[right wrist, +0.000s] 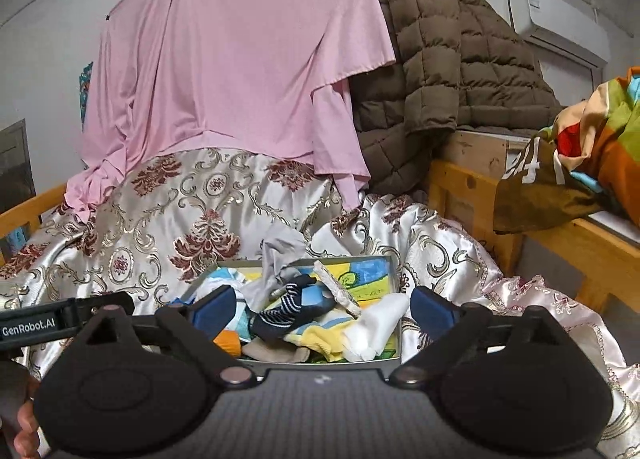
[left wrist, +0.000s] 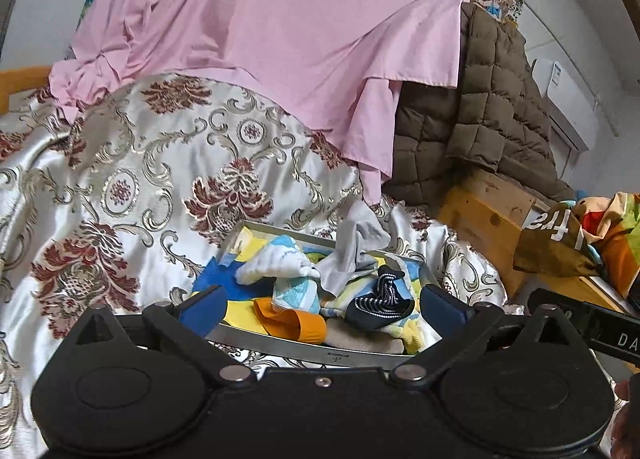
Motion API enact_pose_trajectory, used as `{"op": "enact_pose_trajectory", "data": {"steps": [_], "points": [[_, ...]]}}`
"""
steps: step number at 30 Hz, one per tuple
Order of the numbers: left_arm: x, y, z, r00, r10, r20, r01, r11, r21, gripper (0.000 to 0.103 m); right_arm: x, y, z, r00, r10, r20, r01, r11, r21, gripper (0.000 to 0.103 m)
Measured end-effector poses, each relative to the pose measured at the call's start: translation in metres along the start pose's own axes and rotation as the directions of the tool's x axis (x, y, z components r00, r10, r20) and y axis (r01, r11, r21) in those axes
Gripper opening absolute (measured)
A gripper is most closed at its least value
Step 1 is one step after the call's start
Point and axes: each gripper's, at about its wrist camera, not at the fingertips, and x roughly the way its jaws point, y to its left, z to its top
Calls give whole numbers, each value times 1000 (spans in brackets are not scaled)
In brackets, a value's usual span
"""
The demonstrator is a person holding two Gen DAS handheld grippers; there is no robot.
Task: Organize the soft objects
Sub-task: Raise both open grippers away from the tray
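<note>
A shallow grey box lies on a bed with a floral satin cover. It holds several socks and small cloths: a navy striped sock, an orange sock, a white sock and a grey cloth draped over the far rim. My left gripper hovers open above the near rim, nothing between its blue pads. In the right wrist view the same box shows the navy sock, a white cloth and a yellow sock. My right gripper is open and holds nothing.
A pink sheet hangs behind the bed. A brown quilted jacket is piled on a wooden frame at the right, with a colourful cloth beside it. An air conditioner hangs on the wall. A hand shows at the lower left.
</note>
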Motion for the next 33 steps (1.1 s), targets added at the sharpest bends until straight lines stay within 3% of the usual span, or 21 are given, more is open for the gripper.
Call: {"op": "enact_pose_trajectory", "data": {"steps": [16,33], "points": [[-54,-5,-3,997,31,73,-34,999,29,102,-45,11,-8,999,18,49,-19,999,26,102],[-134,17,-51,993,103,55,-104,994,17,102,-120,42,-60,998,43,43,-44,999,20,103]]}}
